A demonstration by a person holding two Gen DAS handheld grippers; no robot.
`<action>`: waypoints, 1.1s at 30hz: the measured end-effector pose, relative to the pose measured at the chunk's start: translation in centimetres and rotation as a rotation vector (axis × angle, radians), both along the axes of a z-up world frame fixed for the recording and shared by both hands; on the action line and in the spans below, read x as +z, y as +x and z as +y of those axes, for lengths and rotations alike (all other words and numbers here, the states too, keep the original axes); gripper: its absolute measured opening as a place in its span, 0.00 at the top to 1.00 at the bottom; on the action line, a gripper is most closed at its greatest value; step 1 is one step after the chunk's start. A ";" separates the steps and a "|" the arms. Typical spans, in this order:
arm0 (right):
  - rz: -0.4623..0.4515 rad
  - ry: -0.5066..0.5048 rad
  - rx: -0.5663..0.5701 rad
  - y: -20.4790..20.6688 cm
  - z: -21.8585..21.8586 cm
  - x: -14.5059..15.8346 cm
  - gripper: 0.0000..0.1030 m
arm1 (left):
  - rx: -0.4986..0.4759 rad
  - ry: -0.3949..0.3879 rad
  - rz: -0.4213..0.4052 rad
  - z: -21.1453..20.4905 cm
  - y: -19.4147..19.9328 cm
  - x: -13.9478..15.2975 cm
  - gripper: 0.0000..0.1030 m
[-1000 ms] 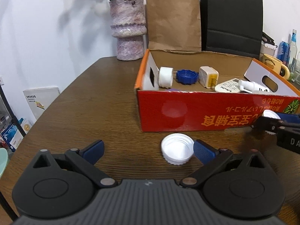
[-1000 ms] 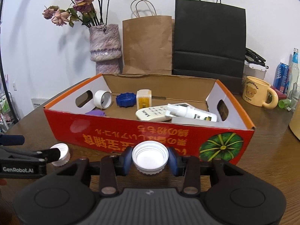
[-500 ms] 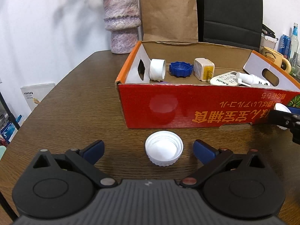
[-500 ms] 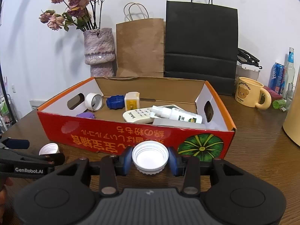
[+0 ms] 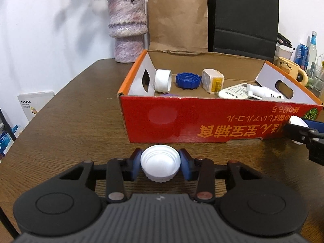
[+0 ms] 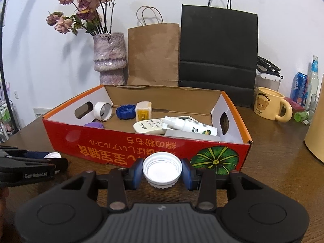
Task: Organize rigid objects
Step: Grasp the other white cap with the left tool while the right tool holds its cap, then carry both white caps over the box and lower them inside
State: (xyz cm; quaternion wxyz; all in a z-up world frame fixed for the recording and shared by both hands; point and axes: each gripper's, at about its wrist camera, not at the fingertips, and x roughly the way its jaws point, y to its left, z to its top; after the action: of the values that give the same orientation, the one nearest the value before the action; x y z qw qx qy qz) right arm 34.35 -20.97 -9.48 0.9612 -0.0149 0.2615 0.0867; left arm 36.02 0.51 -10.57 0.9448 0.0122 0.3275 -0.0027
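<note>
My left gripper (image 5: 160, 167) is low over the wooden table in front of the red cardboard box (image 5: 182, 119). Its jaws are closing, and both blue pads touch a white cap (image 5: 160, 161) that lies open side up. My right gripper (image 6: 162, 171) is shut on a second white cap (image 6: 162, 168), held before the box's front wall (image 6: 121, 141). Each gripper shows at the other view's edge. Inside the box lie a white ring (image 5: 163, 81), a blue lid (image 5: 188, 80), a white-and-yellow plug (image 5: 212, 81), a remote (image 5: 235, 93) and a spray bottle (image 5: 261, 92).
Behind the box stand a purple vase (image 6: 109, 58) with dried flowers, a brown paper bag (image 6: 154, 54) and a black bag (image 6: 218, 50). A yellow mug (image 6: 269, 105) and bottles (image 6: 303, 85) sit at the right. The table edge (image 5: 40, 111) curves away at the left.
The left gripper's fingers stood wide apart around the white cap on the table and have now come in against its sides. The right gripper kept hold of its cap.
</note>
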 end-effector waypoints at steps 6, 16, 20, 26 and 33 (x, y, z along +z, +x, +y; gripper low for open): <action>-0.014 0.002 0.006 -0.3 0.2 0.2 0.62 | 0.017 0.010 -0.036 -0.1 -0.7 0.5 0.60; -0.037 0.016 0.011 -1.2 -0.1 0.5 0.62 | 0.049 0.019 -0.100 -0.1 -2.1 1.6 0.60; -0.046 0.014 0.009 -1.6 -0.2 0.7 0.62 | 0.048 0.012 -0.117 -0.5 -2.6 2.1 0.60; -0.060 0.019 0.009 -2.2 -0.4 1.2 0.62 | 0.045 0.003 -0.148 -1.0 -3.1 3.2 0.60; -0.089 0.033 0.005 -2.2 -0.9 2.5 0.62 | 0.032 0.007 -0.194 -1.9 -3.0 5.2 0.60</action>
State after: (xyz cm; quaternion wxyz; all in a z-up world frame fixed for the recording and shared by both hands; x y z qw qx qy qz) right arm 32.12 -21.85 -7.00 0.9718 -0.0035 0.2170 0.0926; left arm 32.98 -1.44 -5.40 0.9720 0.0102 0.2344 0.0148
